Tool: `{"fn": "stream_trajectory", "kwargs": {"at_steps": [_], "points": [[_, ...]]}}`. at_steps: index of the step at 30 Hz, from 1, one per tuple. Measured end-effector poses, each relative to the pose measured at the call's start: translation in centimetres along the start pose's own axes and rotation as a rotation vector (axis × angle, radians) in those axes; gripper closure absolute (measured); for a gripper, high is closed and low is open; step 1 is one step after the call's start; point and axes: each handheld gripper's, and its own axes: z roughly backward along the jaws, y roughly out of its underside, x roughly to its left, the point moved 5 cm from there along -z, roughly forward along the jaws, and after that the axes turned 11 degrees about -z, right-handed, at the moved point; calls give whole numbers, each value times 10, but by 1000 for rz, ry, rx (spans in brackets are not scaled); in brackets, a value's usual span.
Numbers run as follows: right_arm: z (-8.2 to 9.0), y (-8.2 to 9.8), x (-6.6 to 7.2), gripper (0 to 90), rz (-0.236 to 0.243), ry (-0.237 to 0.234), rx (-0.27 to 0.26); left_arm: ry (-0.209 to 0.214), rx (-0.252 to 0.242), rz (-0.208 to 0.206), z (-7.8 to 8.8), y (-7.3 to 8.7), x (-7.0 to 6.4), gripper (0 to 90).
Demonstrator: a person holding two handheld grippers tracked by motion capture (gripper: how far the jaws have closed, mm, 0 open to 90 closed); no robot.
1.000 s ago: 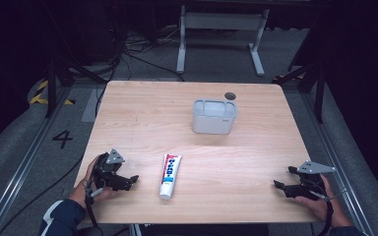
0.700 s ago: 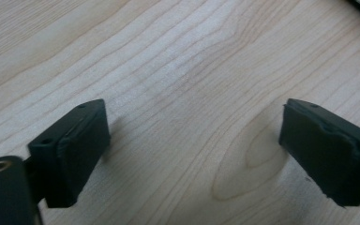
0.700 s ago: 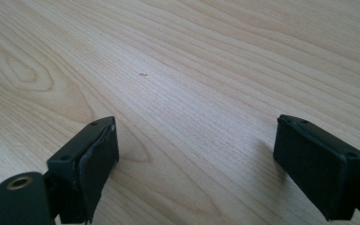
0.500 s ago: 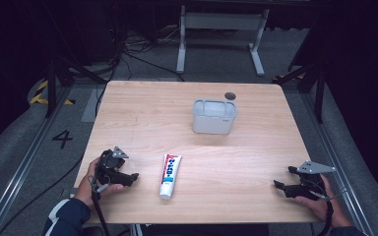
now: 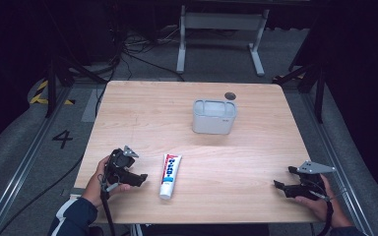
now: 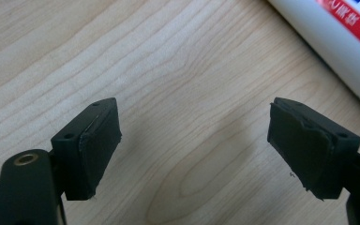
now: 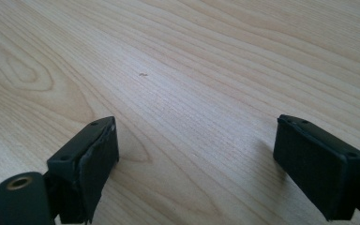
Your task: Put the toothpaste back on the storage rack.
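Note:
A white toothpaste tube (image 5: 170, 174) with red and blue print lies near the table's front edge, cap toward me. Just left of it a hand holds my left gripper (image 5: 140, 178), pointing at the tube without touching it. In the left gripper view my left gripper (image 6: 194, 150) is open over bare wood; its jaws have just been closing a little with nothing between them, and the tube (image 6: 347, 42) crosses the top right corner. My right gripper (image 5: 280, 186) rests at the front right, open, and the right gripper view (image 7: 206, 164) shows only wood between its pads.
A grey rectangular container (image 5: 214, 117) stands upright behind the middle of the wooden table (image 5: 147, 113). A small dark round hole (image 5: 230, 95) sits just behind it. Dark floor, rails and cables surround the table.
My left gripper has moved to the right, closer to the toothpaste tube, and risen slightly. The right gripper has stayed where it was.

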Motion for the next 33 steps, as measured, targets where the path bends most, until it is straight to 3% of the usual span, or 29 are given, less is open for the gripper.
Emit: {"fn": "stream_trajectory", "kwargs": {"at_steps": [7, 12, 20, 33], "points": [[0, 0, 0, 145, 0, 0, 0, 8, -24, 16, 4, -11, -6, 184], [0, 0, 0, 145, 1, 0, 0, -2, -35, -24, 3, -23, -13, 180], [0, 0, 0, 145, 0, 0, 0, 22, -52, -56, 1, -43, -25, 185], [0, 0, 0, 145, 1, 0, 0, 51, 6, -77, -17, -70, -39, 185]]}}
